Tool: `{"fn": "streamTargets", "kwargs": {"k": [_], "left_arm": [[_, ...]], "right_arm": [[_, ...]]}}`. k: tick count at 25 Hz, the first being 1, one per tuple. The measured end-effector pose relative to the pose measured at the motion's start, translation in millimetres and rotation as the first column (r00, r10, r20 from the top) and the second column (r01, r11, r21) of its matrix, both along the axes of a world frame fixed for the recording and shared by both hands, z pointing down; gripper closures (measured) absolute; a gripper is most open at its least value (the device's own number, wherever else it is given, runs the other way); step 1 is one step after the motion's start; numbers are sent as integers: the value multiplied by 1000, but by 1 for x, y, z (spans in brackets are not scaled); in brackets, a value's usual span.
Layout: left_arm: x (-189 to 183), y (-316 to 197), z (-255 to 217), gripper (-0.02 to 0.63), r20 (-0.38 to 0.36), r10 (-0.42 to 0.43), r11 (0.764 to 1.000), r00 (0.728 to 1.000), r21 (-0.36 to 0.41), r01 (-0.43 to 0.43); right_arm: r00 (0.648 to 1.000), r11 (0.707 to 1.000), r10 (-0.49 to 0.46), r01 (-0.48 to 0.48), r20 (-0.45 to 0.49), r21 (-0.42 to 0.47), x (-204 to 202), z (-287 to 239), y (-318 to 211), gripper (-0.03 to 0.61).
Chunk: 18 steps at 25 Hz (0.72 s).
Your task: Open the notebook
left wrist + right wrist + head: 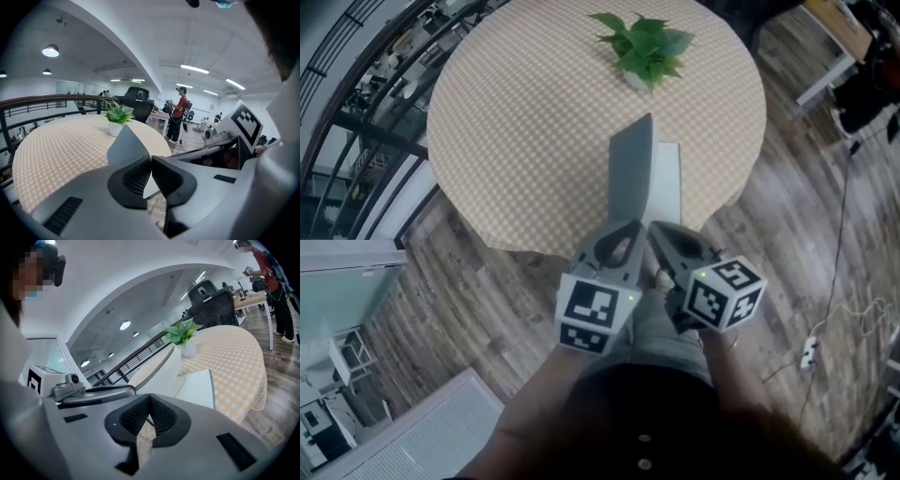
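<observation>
On the round checkered table [516,112] the notebook lies at the near edge. Its grey cover [633,178] stands lifted almost upright over the white page [667,183]. My left gripper [630,230] is shut on the cover's near edge. In the left gripper view the grey cover [126,145] runs in between the pads of the left gripper [151,161]. My right gripper [661,236] sits just right of it at the notebook's near end. In its own view the right gripper [149,401] has its pads together, with the white page [197,387] ahead and the raised cover [157,373] to the left.
A potted green plant [645,47] stands at the table's far side, beyond the notebook. Wooden floor surrounds the table, with a railing [366,122] at the left. A dark office chair [211,301] and a standing person [178,112] are behind the table.
</observation>
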<state>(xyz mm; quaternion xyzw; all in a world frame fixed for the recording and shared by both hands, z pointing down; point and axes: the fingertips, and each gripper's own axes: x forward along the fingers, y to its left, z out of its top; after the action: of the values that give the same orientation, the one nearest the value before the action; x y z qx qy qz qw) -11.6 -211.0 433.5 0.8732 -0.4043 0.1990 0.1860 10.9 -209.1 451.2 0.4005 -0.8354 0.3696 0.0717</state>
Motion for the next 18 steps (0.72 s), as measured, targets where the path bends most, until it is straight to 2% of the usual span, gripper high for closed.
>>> {"fn": "streamTargets", "kwargs": {"k": [6,18], "left_arm": [[-49,4,-10,584,-24,-24,1000,999,13,24],[-118,20,5,583,-91,-28,999,995,-40,24]], "right_arm": [[1000,999,6,-6,-5,32,-39,-6,-6,568],[1000,999,2,-1,-22,51,-108,0,-10,568]]}}
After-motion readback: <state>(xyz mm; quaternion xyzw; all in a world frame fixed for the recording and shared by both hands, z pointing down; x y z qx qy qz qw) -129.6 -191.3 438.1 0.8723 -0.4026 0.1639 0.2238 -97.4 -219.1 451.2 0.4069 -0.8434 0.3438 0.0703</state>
